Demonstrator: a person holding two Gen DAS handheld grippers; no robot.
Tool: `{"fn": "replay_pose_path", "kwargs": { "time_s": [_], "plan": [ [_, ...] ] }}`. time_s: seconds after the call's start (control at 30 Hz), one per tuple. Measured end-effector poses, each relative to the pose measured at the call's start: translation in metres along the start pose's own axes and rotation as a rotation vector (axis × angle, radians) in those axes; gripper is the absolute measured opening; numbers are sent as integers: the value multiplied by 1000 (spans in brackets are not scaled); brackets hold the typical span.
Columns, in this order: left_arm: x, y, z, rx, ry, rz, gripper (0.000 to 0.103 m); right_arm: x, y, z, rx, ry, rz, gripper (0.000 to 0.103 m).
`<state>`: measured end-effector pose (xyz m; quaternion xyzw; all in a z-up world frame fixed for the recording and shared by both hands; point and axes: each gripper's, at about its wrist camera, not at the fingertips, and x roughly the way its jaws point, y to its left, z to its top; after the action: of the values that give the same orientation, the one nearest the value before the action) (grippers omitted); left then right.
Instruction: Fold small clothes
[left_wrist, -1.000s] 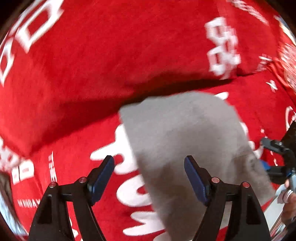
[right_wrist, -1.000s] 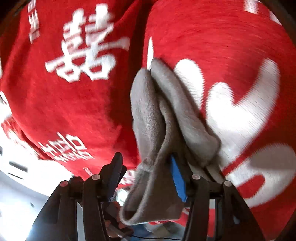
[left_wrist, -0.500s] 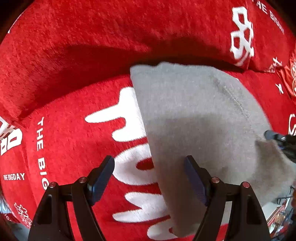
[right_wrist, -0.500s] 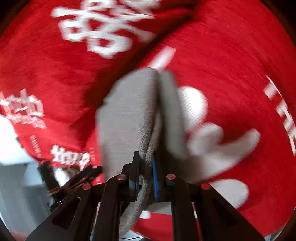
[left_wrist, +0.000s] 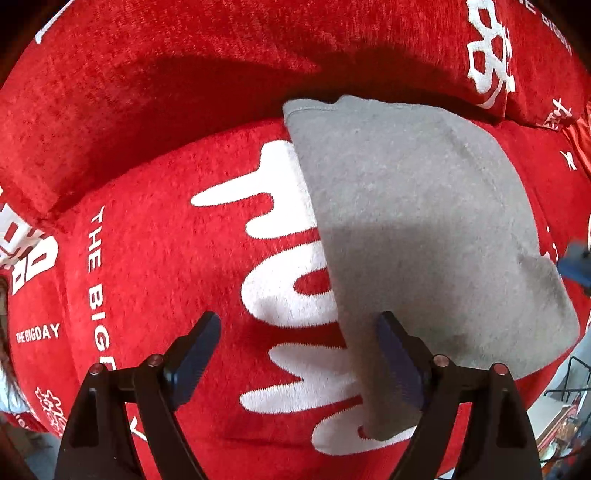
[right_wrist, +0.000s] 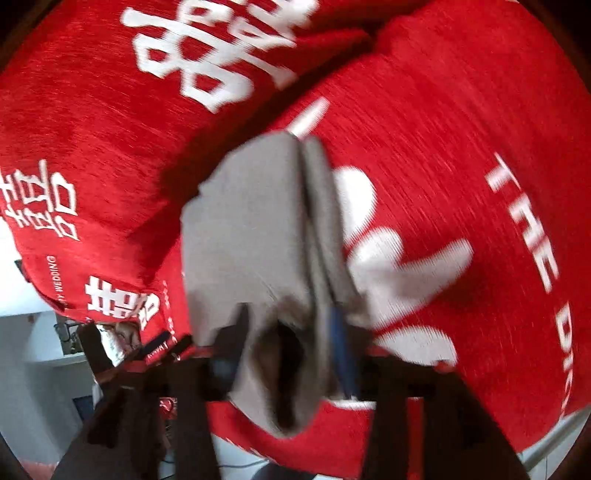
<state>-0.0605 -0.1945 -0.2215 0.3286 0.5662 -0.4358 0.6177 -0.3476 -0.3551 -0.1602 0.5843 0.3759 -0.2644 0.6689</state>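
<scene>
The left gripper (left_wrist: 299, 363) points down with its jaws wide, having just spread further; the grey garment's edge lies against the inner face of one finger, unpinched. The right gripper (right_wrist: 288, 354) has just reopened, and a bunched fold of the grey garment (left_wrist: 417, 229) sits loose between its fingers. The cloth lies on a red sofa seat (left_wrist: 155, 258) with white lettering, against the red back cushion (left_wrist: 184, 74). Blur hides the right fingertips' contact.
</scene>
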Motion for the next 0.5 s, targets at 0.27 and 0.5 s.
{"fn": "replay_pose_path", "kwargs": {
  "time_s": [0.27, 0.5],
  "plan": [
    [-2, 5, 5, -64, -15, 5, 87, 63, 16, 62, -27, 71, -65, 29],
    [-10, 0, 6, -68, -36, -9, 87, 47, 41, 54, -230, 20, -266, 7]
  ]
}}
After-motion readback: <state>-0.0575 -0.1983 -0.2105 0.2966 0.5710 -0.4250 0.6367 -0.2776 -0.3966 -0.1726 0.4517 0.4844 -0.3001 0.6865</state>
